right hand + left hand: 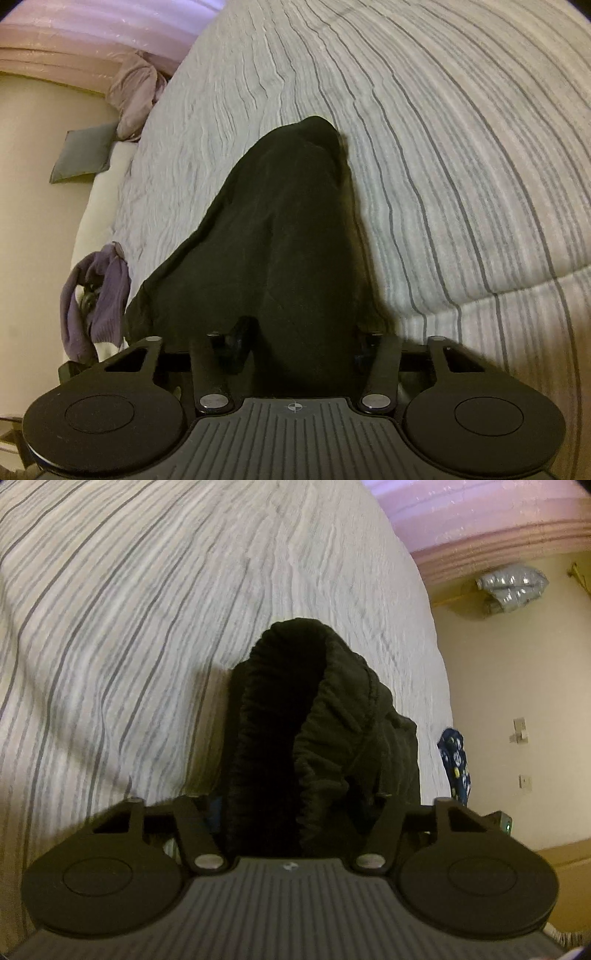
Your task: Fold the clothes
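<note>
While lifted over striped bedspread (147, 609), black garment (295, 720) held by both grippers.

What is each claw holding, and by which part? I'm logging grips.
Both claws hold the black pants: the left claw at the gathered waistband, the right claw on plain cloth; which part is unclear.

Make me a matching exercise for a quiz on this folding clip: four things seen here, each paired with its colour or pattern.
Things:
1. garment held by the right hand-held gripper
2. bedspread
3. cloth hanging at the bed's edge, right wrist view
4. cushion on the floor

Colours:
A. purple
B. grey
C. black
D. pale with grey stripes

Pairs: 1-C, 2-D, 3-A, 4-B
</note>
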A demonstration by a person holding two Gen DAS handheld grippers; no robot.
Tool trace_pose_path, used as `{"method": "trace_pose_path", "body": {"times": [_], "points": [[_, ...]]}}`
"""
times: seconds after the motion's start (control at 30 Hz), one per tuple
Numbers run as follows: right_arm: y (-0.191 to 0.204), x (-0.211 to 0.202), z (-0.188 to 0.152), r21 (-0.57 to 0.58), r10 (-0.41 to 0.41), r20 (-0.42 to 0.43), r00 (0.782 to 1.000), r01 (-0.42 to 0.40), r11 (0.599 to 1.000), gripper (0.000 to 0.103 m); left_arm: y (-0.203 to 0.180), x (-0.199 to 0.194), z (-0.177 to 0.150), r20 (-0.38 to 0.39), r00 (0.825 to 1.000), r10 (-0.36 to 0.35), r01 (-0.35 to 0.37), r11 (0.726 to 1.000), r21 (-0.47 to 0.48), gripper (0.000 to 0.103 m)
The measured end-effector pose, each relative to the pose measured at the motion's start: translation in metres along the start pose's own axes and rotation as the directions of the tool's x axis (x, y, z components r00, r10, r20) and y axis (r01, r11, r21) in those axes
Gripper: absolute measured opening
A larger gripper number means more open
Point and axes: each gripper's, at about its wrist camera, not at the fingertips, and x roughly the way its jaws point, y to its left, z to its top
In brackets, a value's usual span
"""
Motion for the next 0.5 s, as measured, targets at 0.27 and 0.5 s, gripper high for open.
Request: {"method": "trace_pose_path", "body": {"times": [0.27, 0.5], "points": [[0.027, -0.029, -0.004, -0.003, -0.007, 0.083, 0.997, 0.007, 1.0, 0.024, -0.046, -0.005, 0.024, -0.058, 0.998, 0.004, 0.0, 0.997, 0.078, 0.044], [-0.01, -0.111, 0.007, 0.104, 0.001, 0.277, 0.961, -0.031, 0.994, 0.024, -0.147, 0.073, 0.057, -0.163, 0.985, -0.051, 0.091, 0.964, 0.249, 0.044]]}}
